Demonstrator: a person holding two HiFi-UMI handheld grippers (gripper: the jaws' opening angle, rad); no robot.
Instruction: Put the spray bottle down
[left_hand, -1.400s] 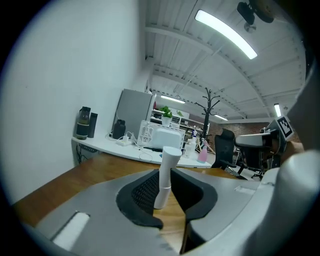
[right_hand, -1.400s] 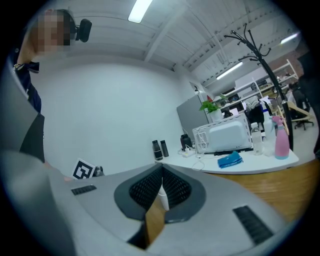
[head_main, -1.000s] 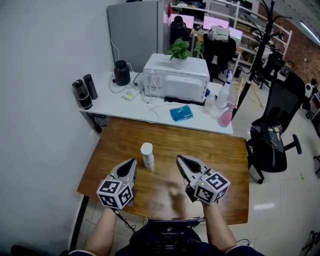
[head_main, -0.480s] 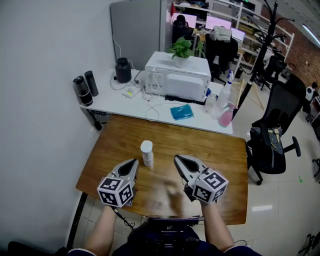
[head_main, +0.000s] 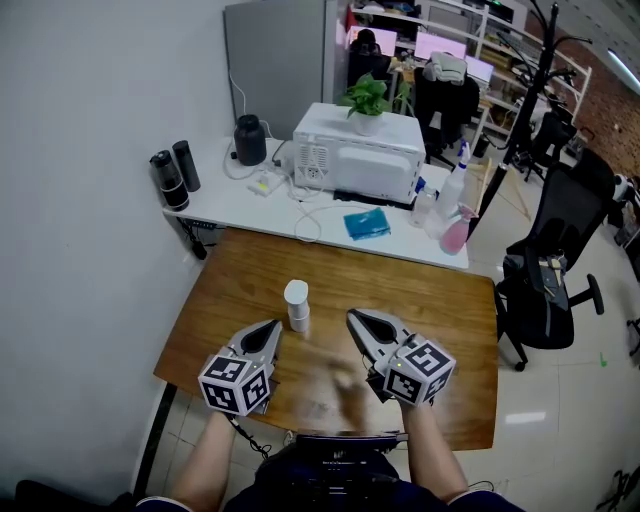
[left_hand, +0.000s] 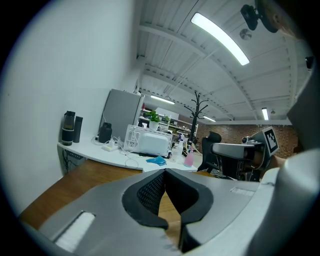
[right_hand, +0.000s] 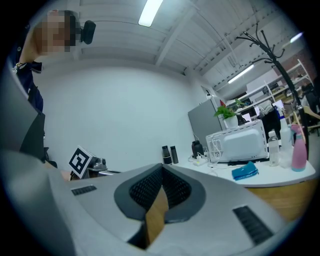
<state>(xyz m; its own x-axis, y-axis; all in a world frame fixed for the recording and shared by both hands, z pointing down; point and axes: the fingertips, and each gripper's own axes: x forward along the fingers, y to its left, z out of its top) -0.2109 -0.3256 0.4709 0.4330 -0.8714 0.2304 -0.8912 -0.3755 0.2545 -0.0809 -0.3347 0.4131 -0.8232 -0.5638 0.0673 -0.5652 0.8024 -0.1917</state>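
A small white spray bottle (head_main: 296, 305) stands upright on the wooden table (head_main: 440, 300), left of its middle. My left gripper (head_main: 272, 327) is shut and empty, its tips just in front of and slightly left of the bottle, apart from it. Off to the bottle's right, my right gripper (head_main: 354, 318) is also shut with nothing in it. In the left gripper view the jaws (left_hand: 164, 171) meet at the tips, and so do those in the right gripper view (right_hand: 161, 167). Neither gripper view shows the bottle.
Behind the wooden table is a white desk (head_main: 225, 205) with a microwave (head_main: 358, 155), a plant, a black kettle (head_main: 250, 139), two dark flasks (head_main: 170, 178), a blue cloth (head_main: 366, 224) and a pink spray bottle (head_main: 455, 235). A black office chair (head_main: 555, 265) stands at the right. A wall runs along the left.
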